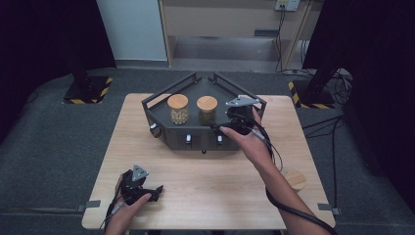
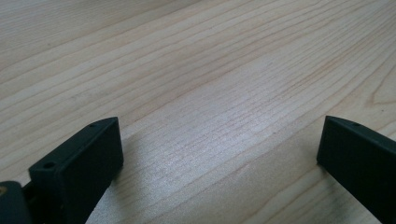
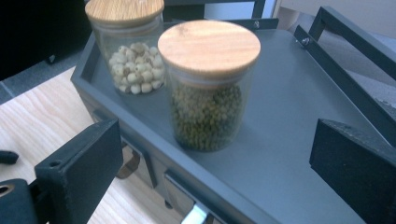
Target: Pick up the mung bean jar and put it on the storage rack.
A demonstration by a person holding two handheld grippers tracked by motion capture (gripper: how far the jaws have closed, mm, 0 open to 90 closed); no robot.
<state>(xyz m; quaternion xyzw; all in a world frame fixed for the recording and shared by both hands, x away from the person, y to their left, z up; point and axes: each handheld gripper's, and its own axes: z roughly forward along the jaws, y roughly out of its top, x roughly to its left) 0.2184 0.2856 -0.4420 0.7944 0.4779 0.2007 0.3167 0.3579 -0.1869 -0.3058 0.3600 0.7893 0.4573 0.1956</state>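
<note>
A dark grey rack stands at the table's far middle, and two glass jars with wooden lids are on its top. The left jar holds pale beans and the right jar holds green beans. My right gripper is open at the rack's right front, facing the green-bean jar, which stands just beyond its jaws without touching them. My left gripper is open low over bare wood near the table's front left corner, with nothing between its jaws.
The rack's top has raised rails at the back and sides, and small knobs line its front. A loose round wooden lid lies on the table at the right. Dark stands and cables are on the floor behind.
</note>
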